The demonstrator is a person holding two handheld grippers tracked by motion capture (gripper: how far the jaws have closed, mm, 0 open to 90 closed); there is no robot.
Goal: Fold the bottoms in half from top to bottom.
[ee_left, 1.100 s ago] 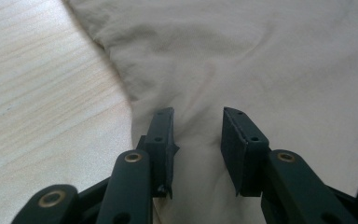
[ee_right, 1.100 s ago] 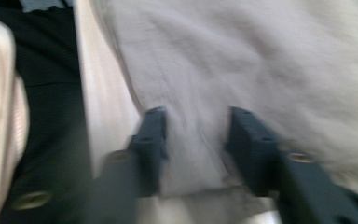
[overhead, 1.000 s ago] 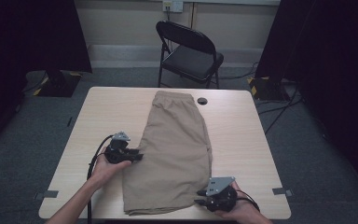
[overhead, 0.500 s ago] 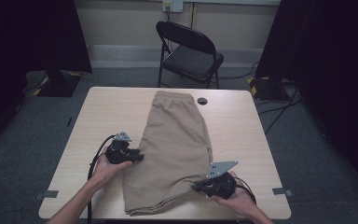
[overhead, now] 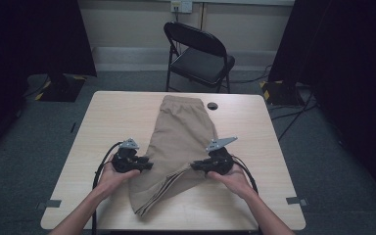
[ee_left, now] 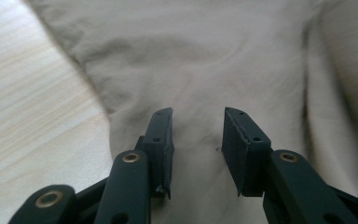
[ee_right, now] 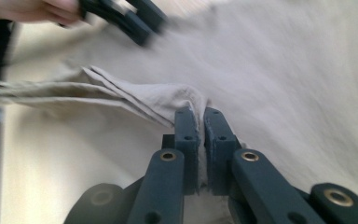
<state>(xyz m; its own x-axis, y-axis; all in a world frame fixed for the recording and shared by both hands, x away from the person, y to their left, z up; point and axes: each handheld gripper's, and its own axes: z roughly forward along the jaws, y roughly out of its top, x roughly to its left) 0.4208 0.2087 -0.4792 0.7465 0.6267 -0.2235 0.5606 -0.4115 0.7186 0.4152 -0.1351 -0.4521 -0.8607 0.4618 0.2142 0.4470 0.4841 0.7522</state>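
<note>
Khaki shorts (overhead: 178, 142) lie mid-table (overhead: 103, 127); folding chair (overhead: 200, 54) beyond. Right gripper (overhead: 196, 166), jaws just closed, pinches a folded hem; left gripper (overhead: 149, 165) jaws spread over fabric. No legible writing.

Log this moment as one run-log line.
item: shorts on table | left gripper: open, over fabric | right gripper: shut on shorts hem, lifting it | stage: folding

Black folding chair (overhead: 200, 54), grey carpet (overhead: 39, 132)

No legible text or labels.
</note>
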